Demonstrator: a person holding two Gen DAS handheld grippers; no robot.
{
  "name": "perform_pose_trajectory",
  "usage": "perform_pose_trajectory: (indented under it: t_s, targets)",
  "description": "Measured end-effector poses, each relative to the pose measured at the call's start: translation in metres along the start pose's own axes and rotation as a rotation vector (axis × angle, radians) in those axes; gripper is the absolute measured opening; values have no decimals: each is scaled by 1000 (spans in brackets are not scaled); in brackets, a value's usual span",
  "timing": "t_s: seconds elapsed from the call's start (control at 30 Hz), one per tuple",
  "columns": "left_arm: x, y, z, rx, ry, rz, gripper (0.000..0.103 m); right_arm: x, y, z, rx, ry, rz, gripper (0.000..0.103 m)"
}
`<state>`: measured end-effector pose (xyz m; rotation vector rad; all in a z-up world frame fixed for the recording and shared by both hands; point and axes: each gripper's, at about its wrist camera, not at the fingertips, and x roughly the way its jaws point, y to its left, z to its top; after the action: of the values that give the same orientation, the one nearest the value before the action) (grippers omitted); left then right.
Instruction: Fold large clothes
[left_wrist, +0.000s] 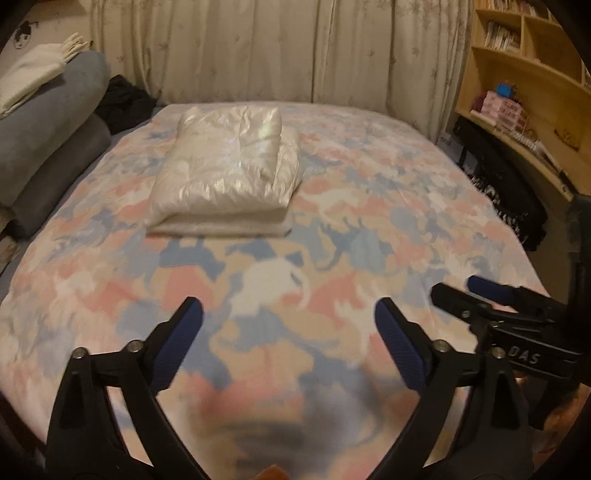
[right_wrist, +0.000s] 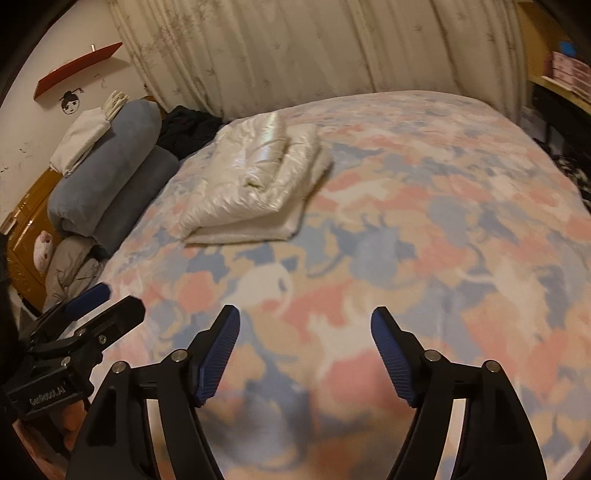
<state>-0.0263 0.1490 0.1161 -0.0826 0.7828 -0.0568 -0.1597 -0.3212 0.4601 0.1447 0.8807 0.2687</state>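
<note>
A shiny white puffy garment (left_wrist: 225, 170) lies folded in a compact rectangle on the far middle of the bed; it also shows in the right wrist view (right_wrist: 255, 181). My left gripper (left_wrist: 288, 314) is open and empty, held above the near part of the bed, well short of the garment. My right gripper (right_wrist: 304, 321) is open and empty too, beside the left one. The right gripper shows at the right edge of the left wrist view (left_wrist: 469, 291), and the left gripper at the left edge of the right wrist view (right_wrist: 107, 299).
The bed has a pink, blue and white patterned cover (left_wrist: 332, 229). Grey rolled bedding (left_wrist: 48, 140) with a white cloth (left_wrist: 33, 77) on it lies along the left side, next to a dark garment (left_wrist: 125, 99). Curtains (left_wrist: 258, 48) hang behind. A wooden shelf unit (left_wrist: 517, 92) stands right.
</note>
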Motion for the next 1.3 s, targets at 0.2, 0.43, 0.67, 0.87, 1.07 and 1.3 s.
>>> perform_pose_trajectory:
  t_s: [0.2, 0.43, 0.67, 0.87, 1.07, 1.3]
  targets:
    - [-11, -21, -37, -51, 75, -17, 98, -44, -18, -48, 39, -16, -35, 89]
    - [-25, -40, -68, -33, 97, 42, 98, -94, -30, -106, 40, -39, -101, 91]
    - [-50, -49, -75, -9, 62, 91, 98, -136, -31, -135, -1, -65, -129, 91]
    - [-72, -58, -69, 11, 10, 129, 98, -162, -33, -142, 6, -98, -122, 91]
    - [-80, -62, -64, -1, 4, 107, 98, -176, -33, -144, 3, -134, -137, 91]
    - [-85, -64, -60, 3, -10, 102, 98, -178, -36, -145, 41, -140, -117, 91]
